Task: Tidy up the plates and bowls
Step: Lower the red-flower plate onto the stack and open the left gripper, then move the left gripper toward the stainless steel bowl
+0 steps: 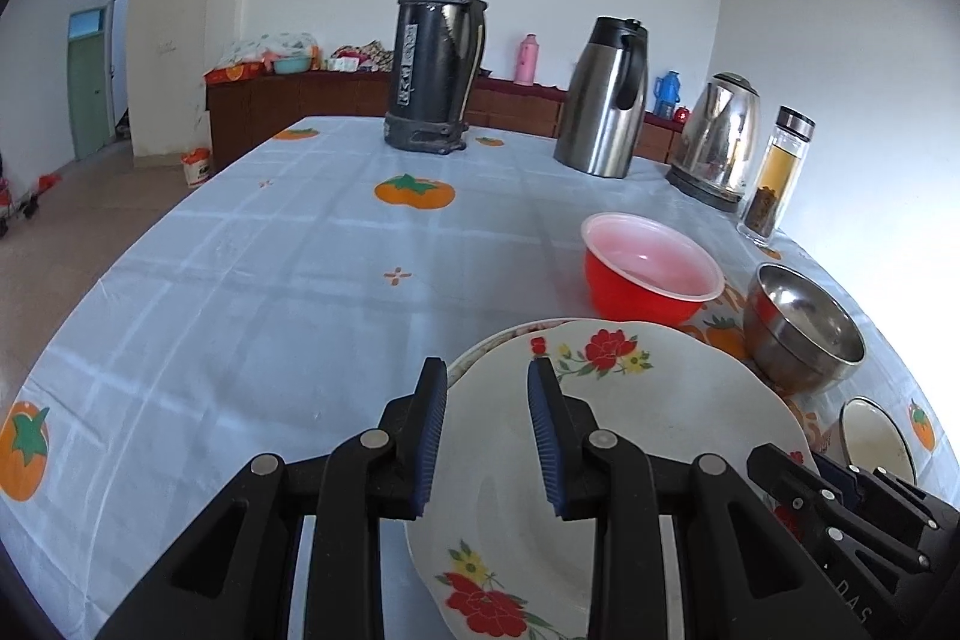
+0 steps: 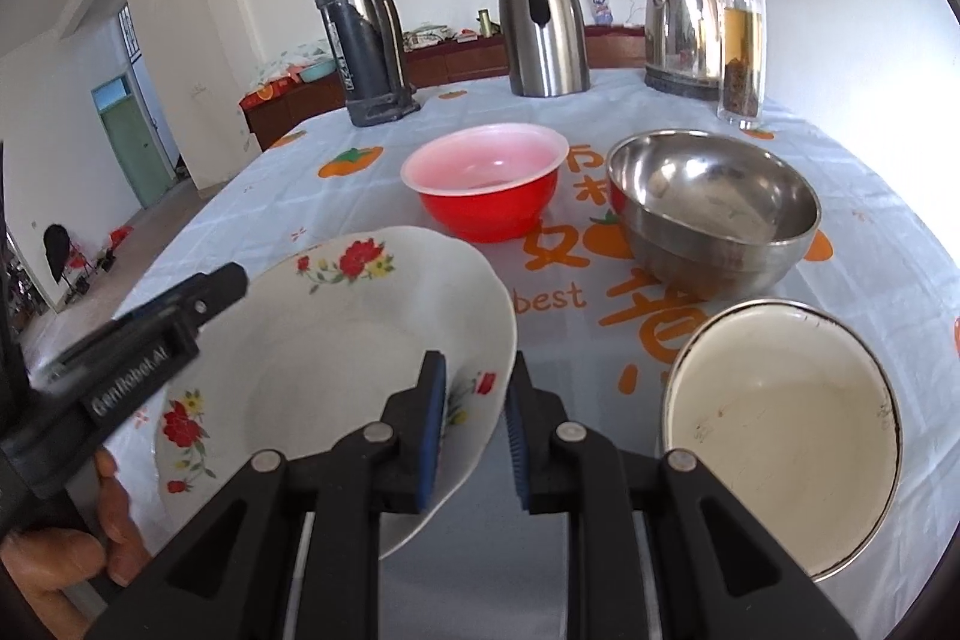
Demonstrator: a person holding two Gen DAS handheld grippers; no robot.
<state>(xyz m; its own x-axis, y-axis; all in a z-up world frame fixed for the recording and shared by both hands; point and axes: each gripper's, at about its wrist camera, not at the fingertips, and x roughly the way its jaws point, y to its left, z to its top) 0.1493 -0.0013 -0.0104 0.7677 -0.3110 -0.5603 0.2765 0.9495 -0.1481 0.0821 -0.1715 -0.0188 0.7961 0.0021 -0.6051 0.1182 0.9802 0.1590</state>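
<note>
A: Left hand-held gripper (image 1: 487, 433) – status?

B: Jaws partly apart, straddling the near-left rim of the flowered plate (image 1: 630, 436). Whether the pads actually press the rim, I cannot tell. A second plate rim (image 1: 510, 337) peeks out just under it on the far side.

A: Right hand-held gripper (image 2: 474, 430)?

B: Jaws narrow, with the plate's right edge between them. The left pad lies against the rim; a sliver of gap shows at the right pad. Cannot tell whether it is gripping. The plate tilts, right edge raised off the surface (image 2: 360, 196).

A: Bowls?

B: Red bowl (image 2: 486, 190) beyond the plate, upright. Steel bowl (image 2: 714, 214) just right of it, apart. White enamel bowl (image 2: 780, 436) nearest, right of the right gripper, just in front of the steel one.

A: Background?

B: Black flask (image 2: 363, 34), steel jug (image 2: 543, 22), kettle (image 2: 681, 22), glass bottle (image 2: 741, 40) in a row along the far edge. A hand (image 2: 72, 538) shows at lower left, holding the left gripper.
</note>
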